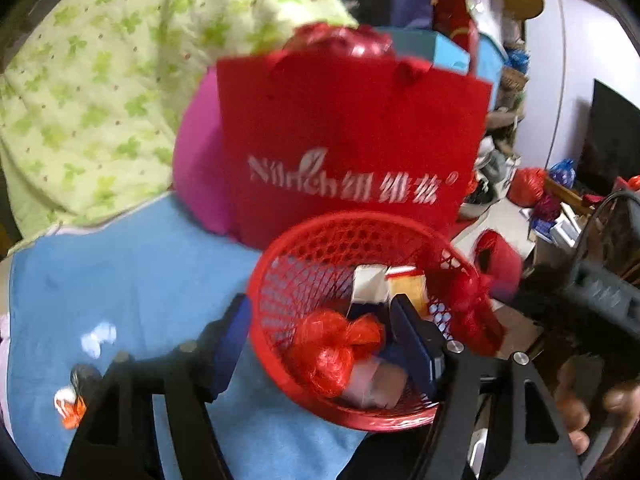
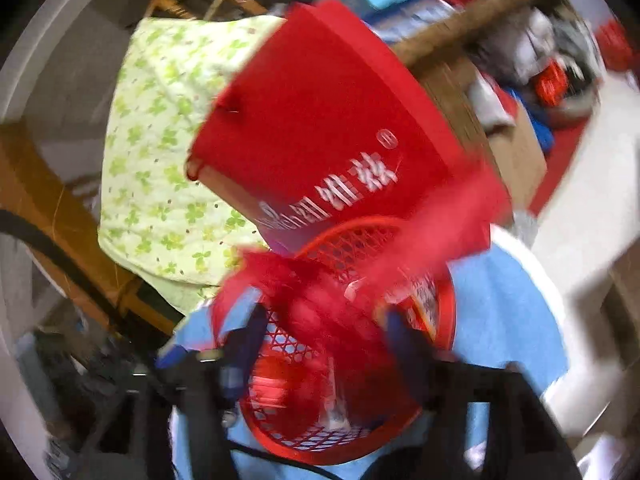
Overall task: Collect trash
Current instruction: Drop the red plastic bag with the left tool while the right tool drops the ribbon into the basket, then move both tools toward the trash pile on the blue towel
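The left gripper [image 1: 320,344] stands spread wide, its blue-padded fingers [image 1: 231,340] straddling the near rim of a red mesh basket [image 1: 320,248]: one finger lies outside the basket wall at about 8 o'clock, the other reaches inside at about 4 o'clock, and nothing is pinched between them. Just between them, inside the basket, sits a crumpled red plastic bag [image 1: 334,350], shiny and knotted, resting on pale wrappers, with a white carton [image 1: 370,286] and a yellow packet [image 1: 408,286] behind it toward 12 o'clock. A second red plastic bag [image 1: 476,308] hangs over the basket's rim at 3 o'clock. The basket rests on a light blue cloth [image 1: 132,280]. In the right wrist view the right gripper [image 2: 320,340] is also spread apart, and a blurred red bag [image 2: 316,308] lies between its fingers over the basket [image 2: 360,240]; the motion blur hides whether the pads touch it. Beyond the basket, at 12 o'clock, stands a red paper gift bag [image 1: 352,140] with white lettering that reads roughly "Nurich", followed by Chinese characters and a registered-trademark mark; the blur leaves the characters unreadable. A magenta item [image 1: 200,160] leans at its 9 o'clock side, and a green clover-print quilt [image 1: 100,80] lies farther off at 10 o'clock.
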Demonstrator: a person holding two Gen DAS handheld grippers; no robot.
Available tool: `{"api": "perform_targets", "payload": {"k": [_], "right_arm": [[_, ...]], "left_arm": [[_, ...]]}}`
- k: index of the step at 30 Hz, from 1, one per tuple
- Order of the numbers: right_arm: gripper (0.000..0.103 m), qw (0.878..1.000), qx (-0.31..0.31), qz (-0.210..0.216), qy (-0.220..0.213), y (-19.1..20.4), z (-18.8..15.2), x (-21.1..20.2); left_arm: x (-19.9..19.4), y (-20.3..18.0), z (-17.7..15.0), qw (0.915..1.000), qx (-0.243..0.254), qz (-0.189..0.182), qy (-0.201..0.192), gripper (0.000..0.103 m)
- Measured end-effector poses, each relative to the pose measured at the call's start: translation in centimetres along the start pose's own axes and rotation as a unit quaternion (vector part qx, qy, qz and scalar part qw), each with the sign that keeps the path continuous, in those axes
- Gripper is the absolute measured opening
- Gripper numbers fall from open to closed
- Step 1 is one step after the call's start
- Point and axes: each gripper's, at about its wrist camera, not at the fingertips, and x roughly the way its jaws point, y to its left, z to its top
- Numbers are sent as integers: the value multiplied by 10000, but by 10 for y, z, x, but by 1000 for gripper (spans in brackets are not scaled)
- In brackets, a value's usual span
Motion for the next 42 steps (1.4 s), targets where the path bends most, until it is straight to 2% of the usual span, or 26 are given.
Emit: {"api": "perform_targets", "payload": {"k": [4,8,11,14,18,24,27,32,38,42], "right_arm": [[69,9994,-288,-31,-190,5,-3,-9],[69,9972,-654,131,-346,27,-9,-20],[69,9932,-1070,318,-333,50,-18,-21],[69,9855,-1597,525,-241,85,-37,-15],[69,9759,-2043,750,133,122,-65,6],[69,9605,-2537,744,870,159,-117,47],[69,9532,-2708,687,1152,169,-138,64],[69,9455,-2829,557,1511,176,-162,89],[69,9388,-2865,458,1858,186,-179,123],[69,9330,-2905,439,2080,195,-191,150]], "left_arm": [[-13,24,-25,9998,-185,16,56,72],[-36,60,-56,9987,-315,394,-11,72],[-55,100,-90,9947,-615,818,5,72],[-76,146,-125,9857,-1085,1288,81,72],[-106,204,-164,9644,-1642,2071,13,72],[-128,260,-200,9420,-2118,2601,-91,72],[-128,283,-219,9353,-2271,2715,-44,72],[-114,301,-231,9283,-2463,2786,34,72],[-97,320,-232,9316,-2481,2656,-26,72],[-82,330,-234,9348,-2571,2446,127,72]]}}
